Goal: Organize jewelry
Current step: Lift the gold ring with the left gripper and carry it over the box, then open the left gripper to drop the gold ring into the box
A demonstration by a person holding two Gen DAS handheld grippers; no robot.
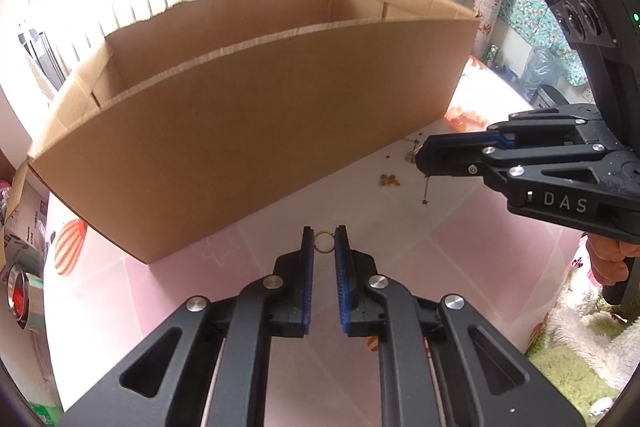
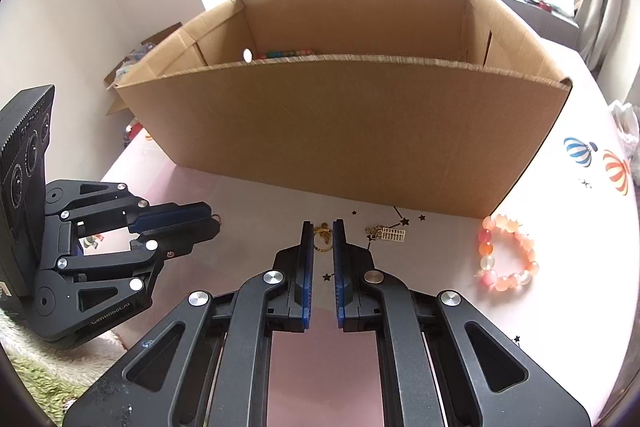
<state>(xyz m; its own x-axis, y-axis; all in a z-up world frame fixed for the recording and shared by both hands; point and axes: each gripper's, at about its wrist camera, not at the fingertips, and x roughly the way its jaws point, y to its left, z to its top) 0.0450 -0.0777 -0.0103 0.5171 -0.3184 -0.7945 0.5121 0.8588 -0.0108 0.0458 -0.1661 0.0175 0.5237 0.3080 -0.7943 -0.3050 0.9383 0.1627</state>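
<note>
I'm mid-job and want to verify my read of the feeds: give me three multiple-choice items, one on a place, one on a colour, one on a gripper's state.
1. Where does the bead bracelet lie?
A. inside the cardboard box
B. on the table, by the box's right corner
C. in the left gripper

2. What colour are its beads?
A. orange-pink
B. dark green
C. black

3. What is the left gripper doing?
A. standing wide open
B. shut on nothing
C. shut on a small gold ring

Key: B, it lies on the table outside the cardboard box; A, peach and orange beads show; C, the small gold ring sits between its fingertips.
</note>
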